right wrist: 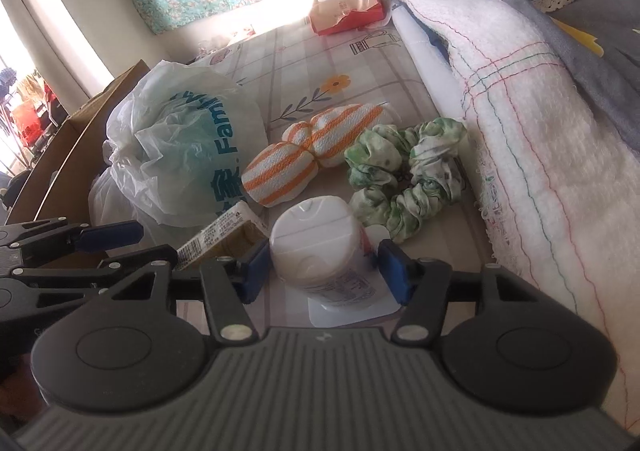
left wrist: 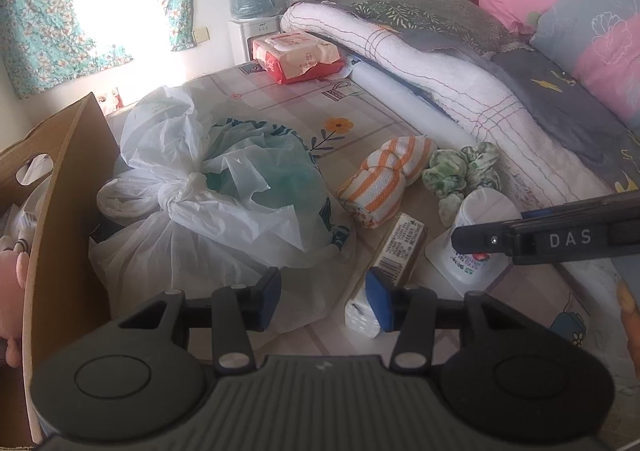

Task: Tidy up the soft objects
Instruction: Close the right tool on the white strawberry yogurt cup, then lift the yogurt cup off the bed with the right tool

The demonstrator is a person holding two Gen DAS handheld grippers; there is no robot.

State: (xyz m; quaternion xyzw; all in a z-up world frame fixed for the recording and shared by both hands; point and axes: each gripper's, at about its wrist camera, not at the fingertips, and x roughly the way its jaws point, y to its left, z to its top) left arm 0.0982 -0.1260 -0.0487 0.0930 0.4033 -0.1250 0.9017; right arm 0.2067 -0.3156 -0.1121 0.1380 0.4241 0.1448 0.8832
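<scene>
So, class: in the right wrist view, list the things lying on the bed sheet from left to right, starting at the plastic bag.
plastic bag → striped cloth bundle → green scrunchie → white quilted blanket

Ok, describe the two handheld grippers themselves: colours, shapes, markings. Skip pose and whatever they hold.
Both look alike. The left gripper has a dark grey ribbed body, two round black discs at its sides, black linkage arms with silver rivets, and blue pads on the fingertips. The right gripper shows the same build; seen from the left camera, its black finger carries white letters "DAS". No cables or sleeves are visible.
</scene>
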